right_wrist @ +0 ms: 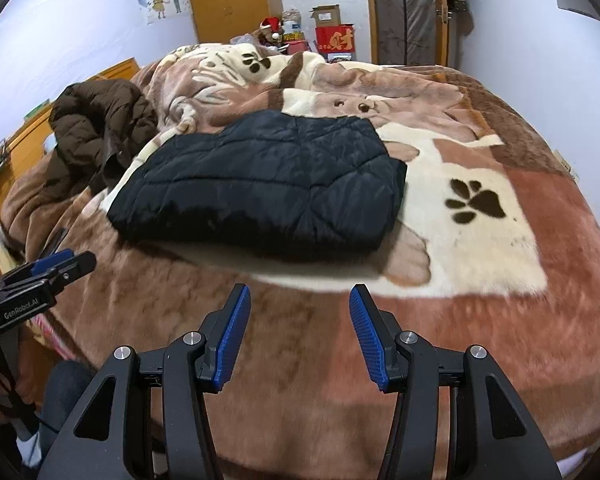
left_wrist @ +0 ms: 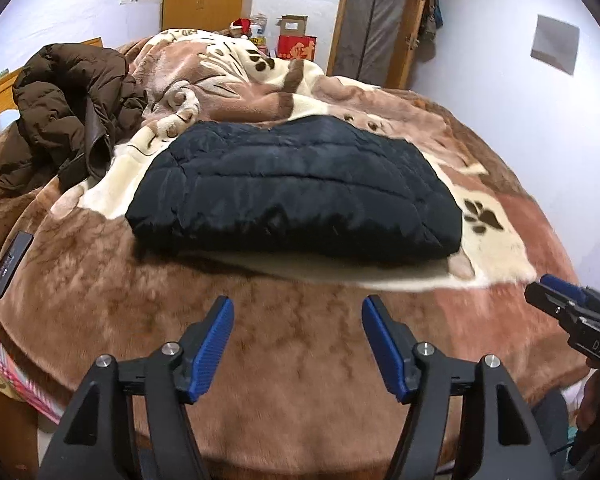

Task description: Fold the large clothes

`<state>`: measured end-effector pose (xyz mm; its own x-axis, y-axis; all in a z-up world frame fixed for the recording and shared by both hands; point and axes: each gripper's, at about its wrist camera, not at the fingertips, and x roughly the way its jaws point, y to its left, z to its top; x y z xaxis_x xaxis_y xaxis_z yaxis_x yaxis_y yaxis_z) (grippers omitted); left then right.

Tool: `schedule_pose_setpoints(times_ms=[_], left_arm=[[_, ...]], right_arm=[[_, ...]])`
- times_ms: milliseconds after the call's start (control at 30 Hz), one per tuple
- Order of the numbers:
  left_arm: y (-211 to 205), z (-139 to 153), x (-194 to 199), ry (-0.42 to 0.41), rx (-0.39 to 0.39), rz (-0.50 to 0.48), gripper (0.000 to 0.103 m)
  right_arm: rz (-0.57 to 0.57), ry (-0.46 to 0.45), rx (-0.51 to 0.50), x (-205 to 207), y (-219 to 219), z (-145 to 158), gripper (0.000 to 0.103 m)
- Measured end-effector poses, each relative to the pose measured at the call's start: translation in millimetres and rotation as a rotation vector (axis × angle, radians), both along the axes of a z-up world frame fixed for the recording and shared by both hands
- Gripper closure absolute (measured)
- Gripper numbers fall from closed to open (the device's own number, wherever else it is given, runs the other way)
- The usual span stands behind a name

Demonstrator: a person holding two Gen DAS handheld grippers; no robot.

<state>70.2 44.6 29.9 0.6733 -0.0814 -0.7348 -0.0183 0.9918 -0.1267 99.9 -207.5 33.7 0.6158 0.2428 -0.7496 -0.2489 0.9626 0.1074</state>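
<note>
Bedroom with a bed under a brown paw-print blanket (left_wrist: 300, 360). Left wrist view: left hand-held gripper (left_wrist: 297, 344) tilted down, jaws apart, nothing between them; one folded black jacket (left_wrist: 296, 196) lies ahead, one brown coat (left_wrist: 72, 108) heaped further ahead to its left. Right wrist view: right hand-held gripper (right_wrist: 299, 332) also angled down with its jaws apart and empty, same jacket (right_wrist: 260, 184) just ahead-left.
</note>
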Motion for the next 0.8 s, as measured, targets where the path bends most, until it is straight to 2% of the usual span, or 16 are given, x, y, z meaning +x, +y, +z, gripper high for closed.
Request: schedule_pose_setpoints(times_ms=[333, 800], left_arm=[[-17.7, -1.5, -41.1, 0.023, 0.018, -0.032, 0.034], [-17.1, -4.5, -38.6, 0.035, -0.001, -0.033, 0.034]], right_arm=[[0.022, -0.024, -0.028, -43.0, 3.7, 7.4, 0.051], [0.051, -0.039, -0.055, -50.4, 13.1, 6.8, 0.051]])
